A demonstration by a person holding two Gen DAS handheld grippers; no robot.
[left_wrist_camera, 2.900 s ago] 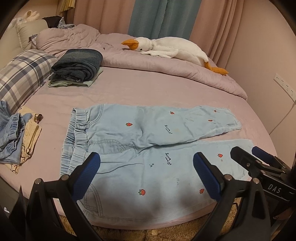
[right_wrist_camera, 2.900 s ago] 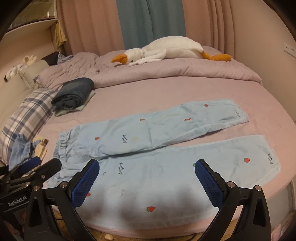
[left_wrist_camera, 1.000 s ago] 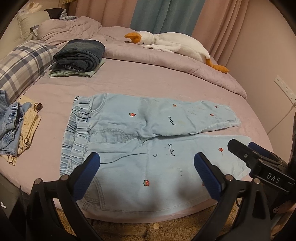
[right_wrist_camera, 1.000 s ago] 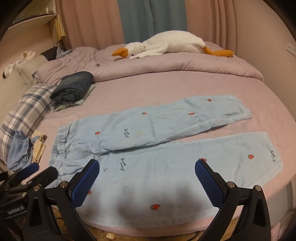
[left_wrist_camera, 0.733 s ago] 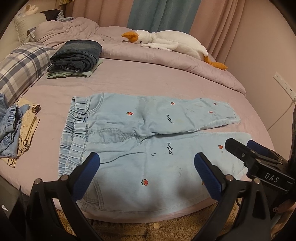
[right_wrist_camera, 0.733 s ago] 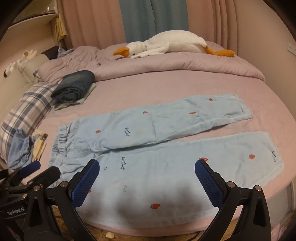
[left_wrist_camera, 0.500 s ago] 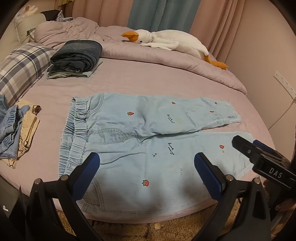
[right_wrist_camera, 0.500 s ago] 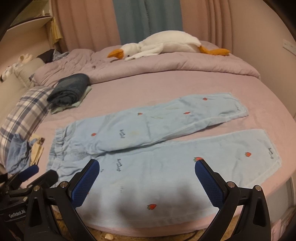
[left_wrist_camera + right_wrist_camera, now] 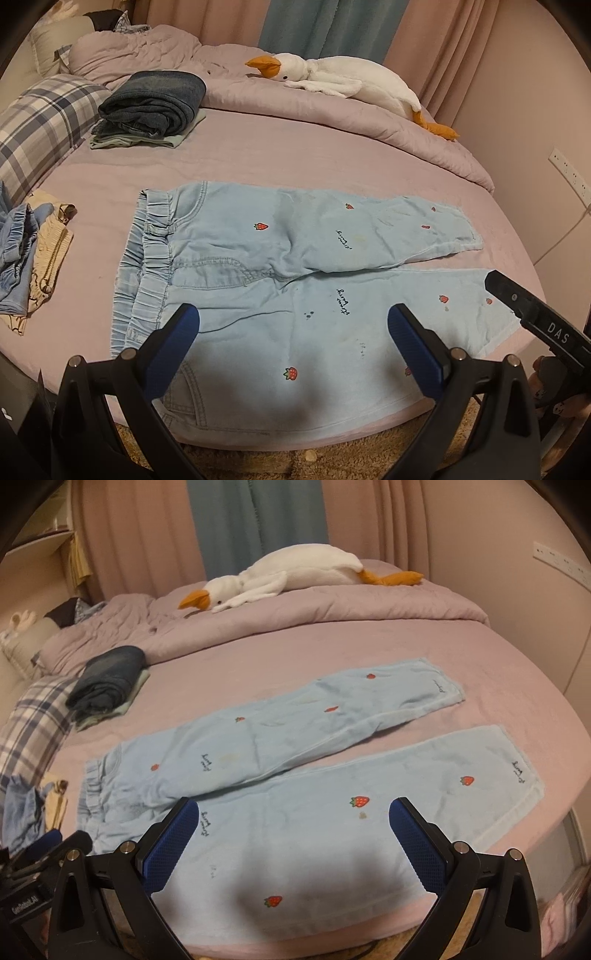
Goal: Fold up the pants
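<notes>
Left wrist view shows the pants (image 9: 295, 295) spread flat on the bed (image 9: 295, 158), waistband to the left, the two legs running to the right and splayed apart, the near leg along the bed's front edge. The left tool (image 9: 293, 343) hangs above the near leg with its blue pads wide apart and nothing between them. The right tool (image 9: 293, 834) is likewise wide open and empty over the same leg.

Compared with half a second ago, the right wrist view has pushed in and swung toward the hem: the near leg's cuff now fills more of the right side, and the goose toy (image 9: 288, 576) sits higher and closer to centre. In the left view the right tool's black body has moved up at the right edge, while the pants lie unchanged. That suggests the right hand is closing on the leg end for a first fold, which has not yet begun.

Only the left view shows the waistband clearly and the loose pile of clothes (image 9: 26, 251) at the far left; the right view alone shows both cuffs fully, and the gap between the legs. Both show the folded dark jeans (image 9: 151, 103) beside the plaid pillow (image 9: 40, 122).
</notes>
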